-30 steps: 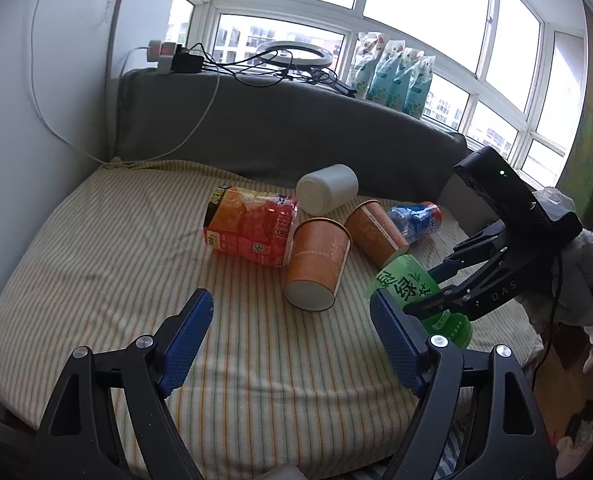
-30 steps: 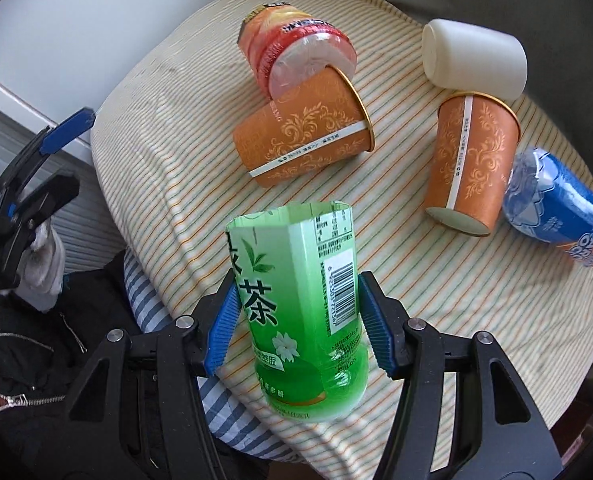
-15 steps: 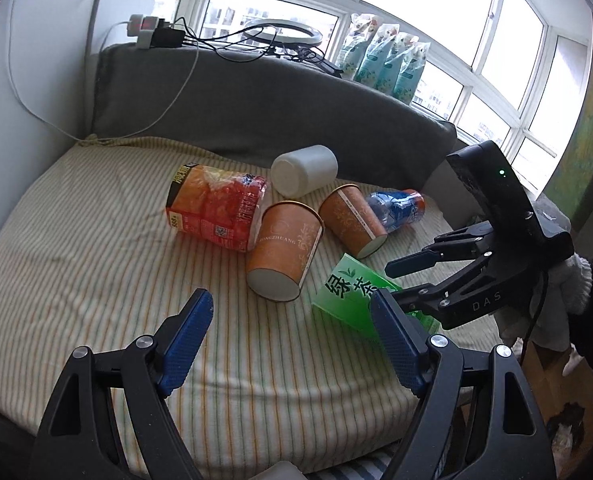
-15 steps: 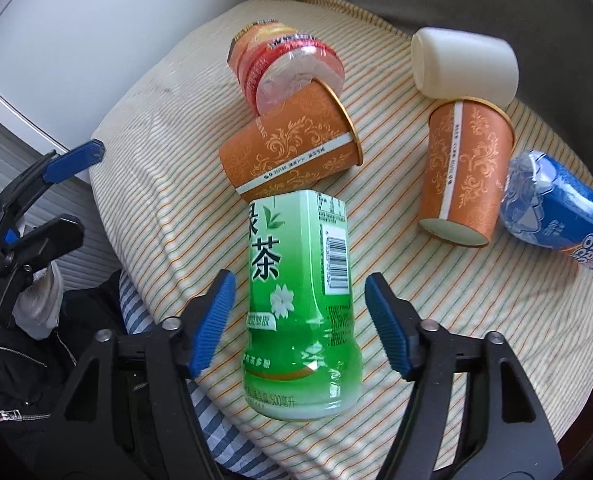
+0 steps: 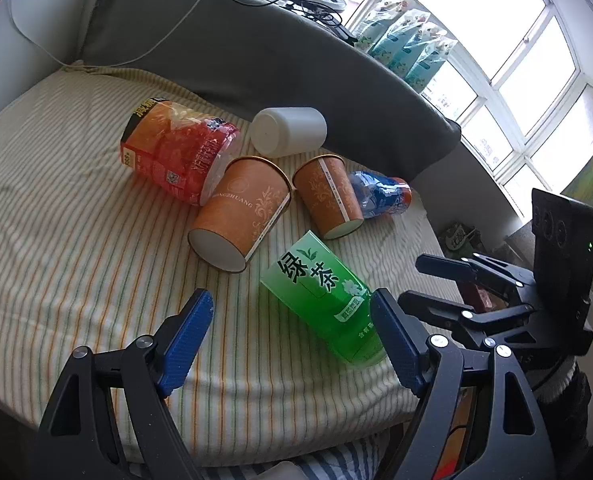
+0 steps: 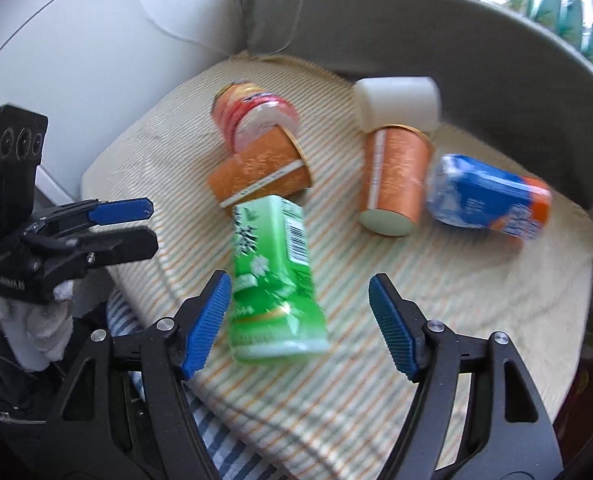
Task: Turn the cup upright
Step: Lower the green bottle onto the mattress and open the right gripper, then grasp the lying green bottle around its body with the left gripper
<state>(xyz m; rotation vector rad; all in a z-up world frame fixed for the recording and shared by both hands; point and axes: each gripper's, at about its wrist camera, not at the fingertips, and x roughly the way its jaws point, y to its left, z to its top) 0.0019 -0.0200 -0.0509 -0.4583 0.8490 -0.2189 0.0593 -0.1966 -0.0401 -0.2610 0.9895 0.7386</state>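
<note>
A green tea cup (image 5: 322, 296) (image 6: 274, 280) lies on its side on the striped cushion (image 5: 56, 240), near the front edge. Two orange paper cups (image 5: 240, 218) (image 5: 328, 196) lie on their sides behind it; they also show in the right wrist view (image 6: 260, 174) (image 6: 394, 180). A white cup (image 5: 290, 130) (image 6: 396, 102) lies on its side at the back. My left gripper (image 5: 292, 340) is open and empty, just short of the green cup. My right gripper (image 6: 300, 320) is open and empty, with the green cup's end between its fingers' line, untouched.
A red-orange cut bottle (image 5: 176, 150) and a blue crushed bottle (image 5: 380, 196) lie among the cups. A grey backrest (image 5: 236, 48) rises behind the cushion. The windowsill holds cables and packets (image 5: 408, 48). The cushion's front edge drops off below both grippers.
My right gripper let go of the green cup, which now lies on the cushion, and the gripper pulled back. My left gripper moved nearer to the cups.
</note>
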